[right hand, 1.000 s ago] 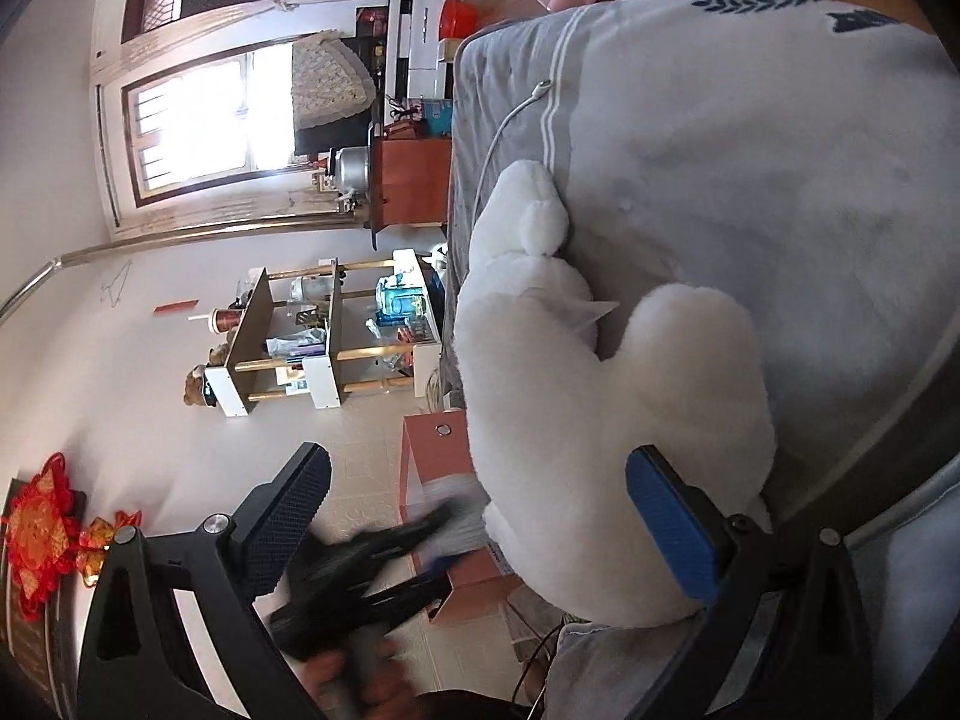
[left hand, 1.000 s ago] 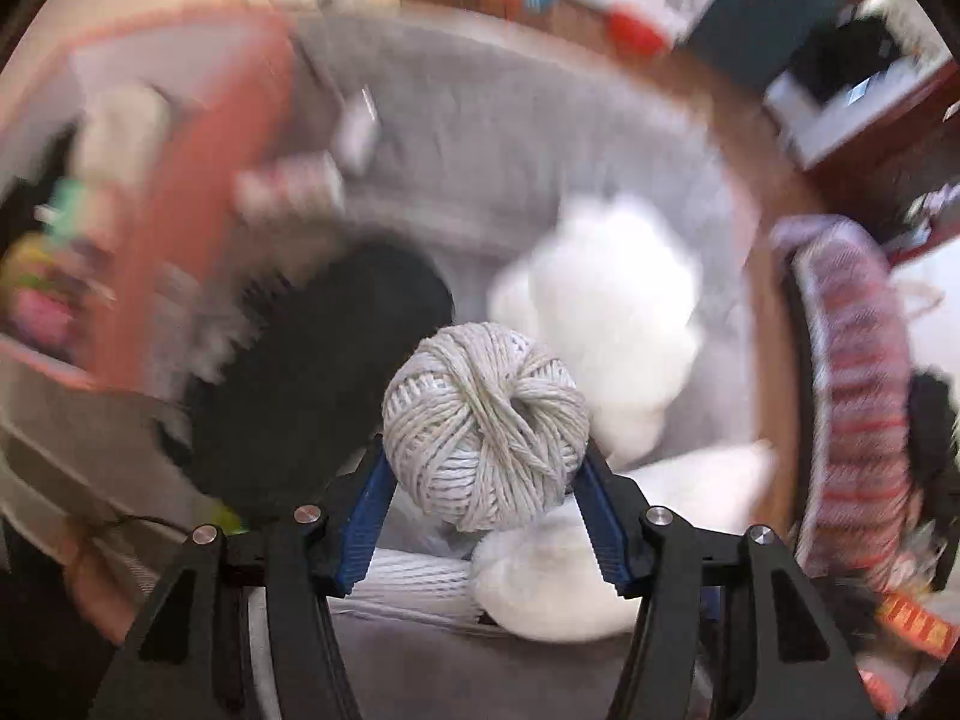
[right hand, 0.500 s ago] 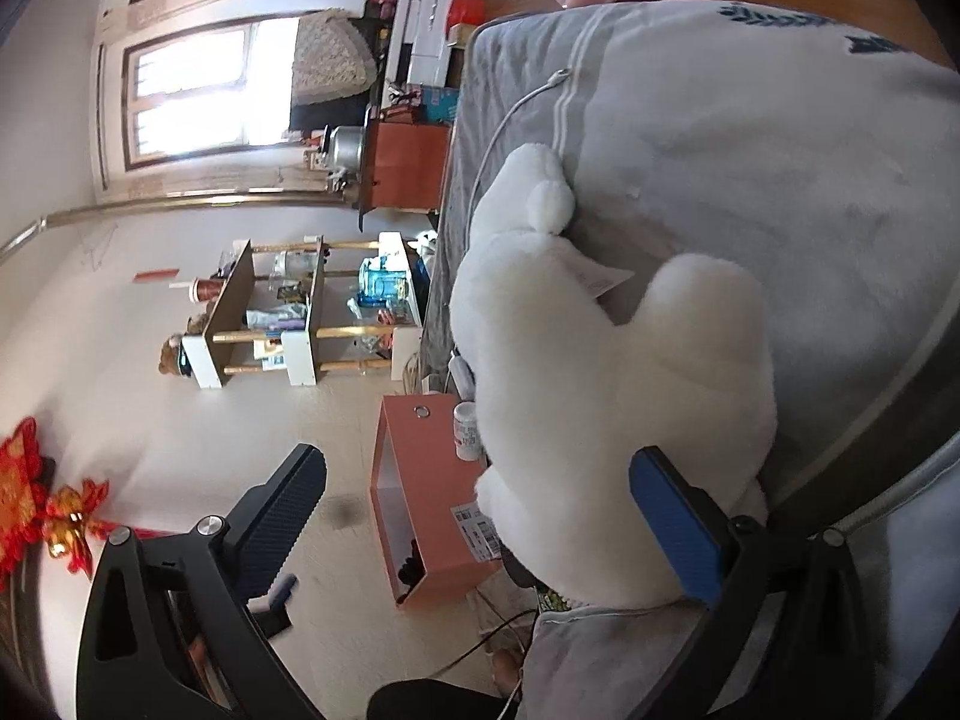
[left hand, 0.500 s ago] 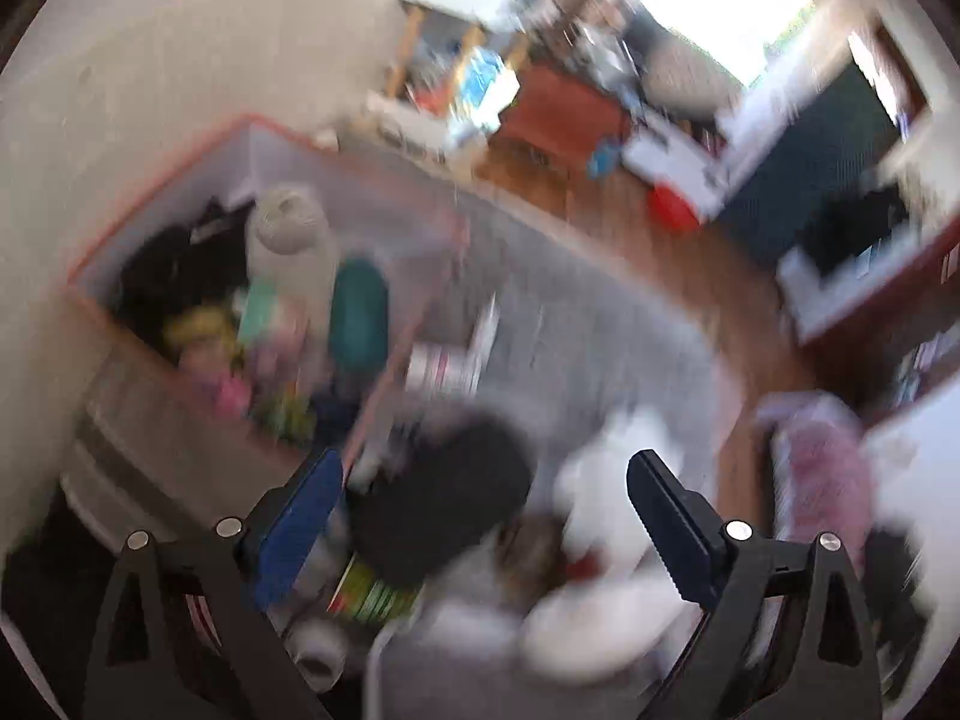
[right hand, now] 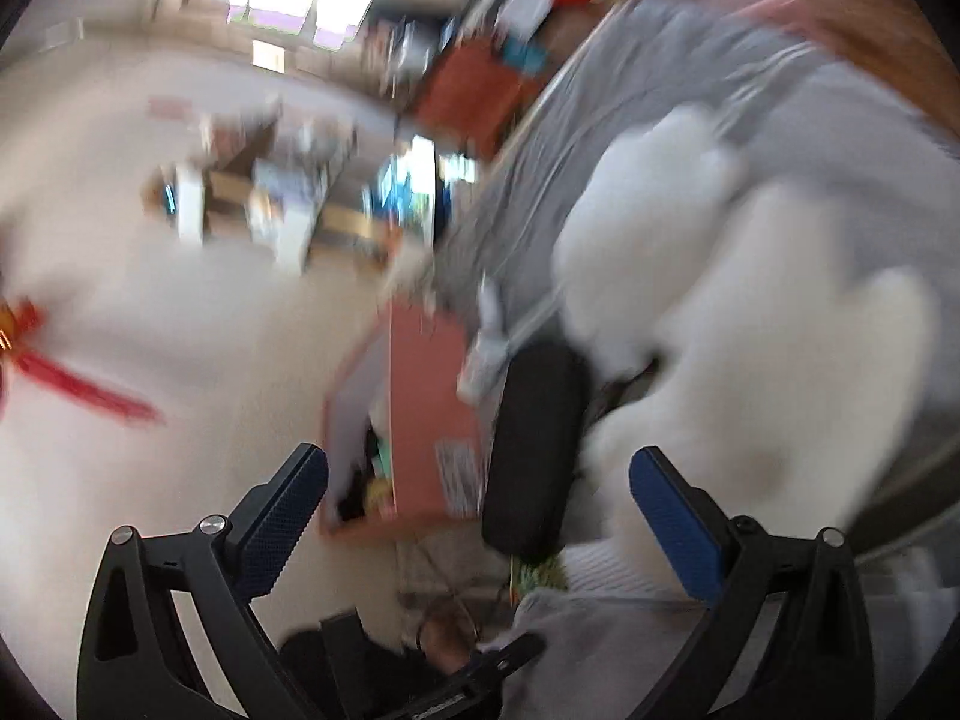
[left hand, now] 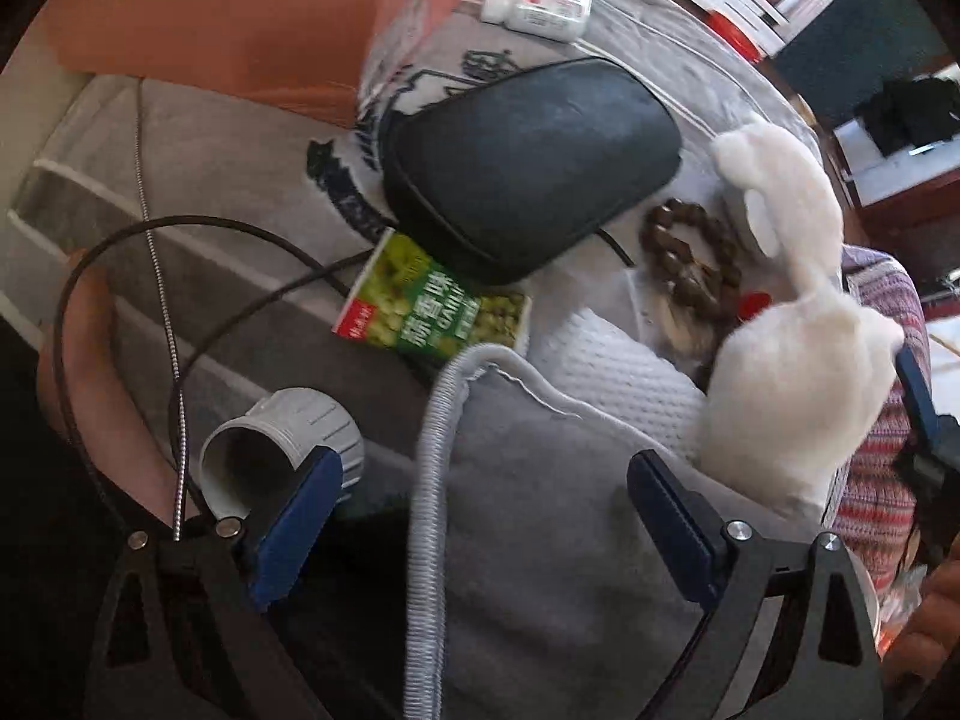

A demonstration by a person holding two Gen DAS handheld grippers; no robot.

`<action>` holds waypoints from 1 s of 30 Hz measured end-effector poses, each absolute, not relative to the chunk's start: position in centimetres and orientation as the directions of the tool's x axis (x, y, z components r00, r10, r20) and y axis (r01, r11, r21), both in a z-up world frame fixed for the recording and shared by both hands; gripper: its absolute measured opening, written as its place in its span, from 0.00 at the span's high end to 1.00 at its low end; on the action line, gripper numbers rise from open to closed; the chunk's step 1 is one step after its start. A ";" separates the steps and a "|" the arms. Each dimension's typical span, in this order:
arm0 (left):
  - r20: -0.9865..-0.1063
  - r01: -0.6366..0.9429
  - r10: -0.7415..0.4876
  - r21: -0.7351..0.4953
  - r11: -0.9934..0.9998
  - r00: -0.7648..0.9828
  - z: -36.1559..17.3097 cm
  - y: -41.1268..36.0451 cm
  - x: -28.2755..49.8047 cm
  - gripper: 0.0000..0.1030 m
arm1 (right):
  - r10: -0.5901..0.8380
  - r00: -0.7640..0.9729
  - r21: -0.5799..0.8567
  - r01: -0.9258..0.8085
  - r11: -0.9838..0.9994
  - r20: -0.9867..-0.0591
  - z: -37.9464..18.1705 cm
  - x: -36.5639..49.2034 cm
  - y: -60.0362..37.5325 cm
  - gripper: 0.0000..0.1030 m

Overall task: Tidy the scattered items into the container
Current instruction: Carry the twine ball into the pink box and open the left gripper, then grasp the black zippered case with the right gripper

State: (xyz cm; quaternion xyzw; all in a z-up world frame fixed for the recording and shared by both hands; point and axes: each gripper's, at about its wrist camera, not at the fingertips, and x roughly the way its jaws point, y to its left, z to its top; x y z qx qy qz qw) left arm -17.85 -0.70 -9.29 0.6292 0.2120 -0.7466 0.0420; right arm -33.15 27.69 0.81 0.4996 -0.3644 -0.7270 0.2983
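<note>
My left gripper (left hand: 480,498) is open and empty, pointing steeply down over a grey bedspread (left hand: 540,540). Just ahead lie a grey corrugated hose (left hand: 429,480), a grey pipe fitting (left hand: 282,444) by the left pad, a green snack packet (left hand: 432,312), a black case (left hand: 528,162), a brown bead bracelet (left hand: 690,252) and a white plush toy (left hand: 792,360). The orange box (left hand: 240,12) stands at the top left. My right gripper (right hand: 480,510) is open and empty in a blurred view, with the plush toy (right hand: 750,330), black case (right hand: 534,450) and orange box (right hand: 420,420) ahead.
A white bottle and a small clear box (left hand: 540,3) lie beyond the black case. Black cables (left hand: 180,276) and a metal chain (left hand: 162,300) loop over the bed's left side. A white waffle cloth (left hand: 612,360) lies under the plush toy. A hand (left hand: 78,360) shows at the left edge.
The left gripper opened, let go of the twine ball over the orange box, then dropped low over the items on the bed. The right gripper rolled and pulled back from the plush toy.
</note>
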 end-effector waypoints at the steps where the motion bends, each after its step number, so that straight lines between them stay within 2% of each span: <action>1: -0.958 0.320 0.200 -0.259 -0.911 -0.206 -9.7 -0.1 -17.6 0.06 | -0.794 -0.257 0.807 0.077 -0.585 -0.551 0.3 -34.0 25.1 0.09; 5: -0.963 0.261 0.181 -0.230 -0.938 -0.197 -11.4 0.9 -16.9 0.06 | -0.719 -0.042 0.714 0.090 -0.694 -0.693 -3.7 -37.5 16.6 0.24; 9: -0.959 0.281 0.199 -0.252 -0.926 -0.203 -11.1 0.2 -16.6 0.06 | -0.644 0.052 0.643 -0.036 -0.765 -0.764 -9.5 -39.6 14.6 0.25; 10: -0.962 0.282 0.194 -0.244 -0.928 -0.194 -11.2 0.1 -16.6 0.07 | -0.650 0.074 0.644 -0.095 -0.759 -0.756 -11.1 -39.6 14.7 0.25; 12: -0.965 0.256 0.181 -0.226 -0.940 -0.188 -11.2 0.7 -16.6 0.06 | -0.723 0.095 0.702 -0.183 -0.688 -0.684 -13.9 -39.6 14.5 0.26; 14: -0.969 0.246 0.156 -0.201 -0.948 -0.191 -11.3 1.0 -16.5 0.06 | -0.777 0.080 0.755 -0.197 -0.626 -0.624 -15.8 -39.7 13.8 0.23; 15: -0.968 0.245 0.161 -0.207 -0.947 -0.194 -11.3 1.0 -16.5 0.06 | -0.801 0.065 0.778 -0.204 -0.594 -0.595 -16.2 -40.0 13.8 0.11; 17: -0.964 0.249 0.184 -0.229 -0.941 -0.192 -11.3 0.8 -16.5 0.05 | -0.823 0.067 0.796 -0.219 -0.564 -0.565 -16.4 -40.4 13.8 0.10; 18: -0.964 0.249 0.189 -0.233 -0.940 -0.189 -11.3 0.8 -16.5 0.04 | -0.812 0.091 0.789 -0.196 -0.582 -0.577 -16.3 -40.5 13.8 0.18; 19: -0.965 0.244 0.184 -0.227 -0.943 -0.184 -11.3 1.0 -16.4 0.04 | -0.791 0.116 0.772 -0.170 -0.612 -0.601 -16.1 -40.5 14.1 0.60; 20: -0.965 0.242 0.183 -0.226 -0.944 -0.185 -11.2 1.2 -16.3 0.04 | -0.800 0.126 0.780 -0.173 -0.601 -0.587 -16.1 -40.4 14.6 0.66; 22: -0.964 0.242 0.196 -0.237 -0.941 -0.181 -11.1 1.2 -16.0 0.03 | -0.837 0.116 0.821 -0.161 -0.547 -0.535 -14.9 -40.1 15.8 0.71; 30: -0.954 0.268 0.218 -0.269 -0.925 -0.205 -10.0 1.0 -14.8 0.03 | -0.885 0.035 0.886 0.005 -0.465 -0.464 -3.8 -37.5 19.4 0.72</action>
